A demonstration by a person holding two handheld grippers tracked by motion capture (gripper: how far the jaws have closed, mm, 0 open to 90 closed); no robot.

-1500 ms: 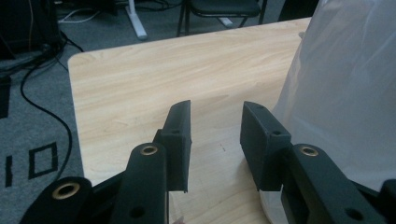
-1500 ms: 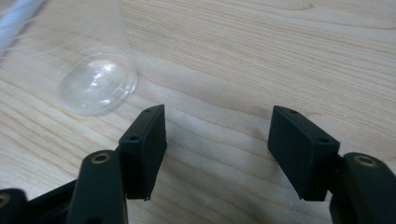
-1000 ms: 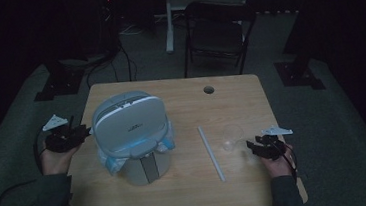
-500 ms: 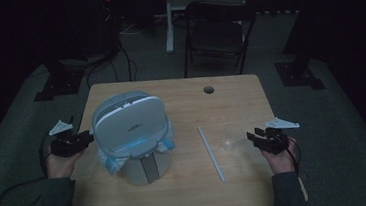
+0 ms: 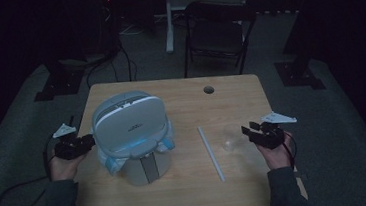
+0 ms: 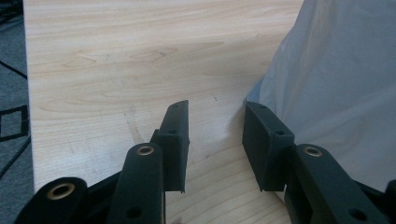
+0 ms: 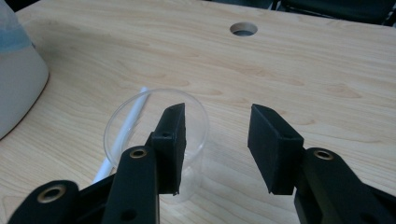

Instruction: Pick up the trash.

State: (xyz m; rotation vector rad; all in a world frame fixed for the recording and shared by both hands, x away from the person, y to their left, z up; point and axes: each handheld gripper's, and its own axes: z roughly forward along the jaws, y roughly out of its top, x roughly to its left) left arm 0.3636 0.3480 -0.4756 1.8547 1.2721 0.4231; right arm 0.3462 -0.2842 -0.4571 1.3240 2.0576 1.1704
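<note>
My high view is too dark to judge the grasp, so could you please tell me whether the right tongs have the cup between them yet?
Observer: Not yet. The right tongs stand open with only bare table between them, and they have just been closing a little. In the right gripper view, the cup sits off to one side, beyond one jaw.
Operator: Thank you. Is the cup upright?
Observer: Yes, mouth up, with the straw lying on its far side.
Operator: And the left tongs?
Observer: The left tongs are open and empty. One jaw is close beside the plastic wrap, but I cannot tell whether it touches.
</note>
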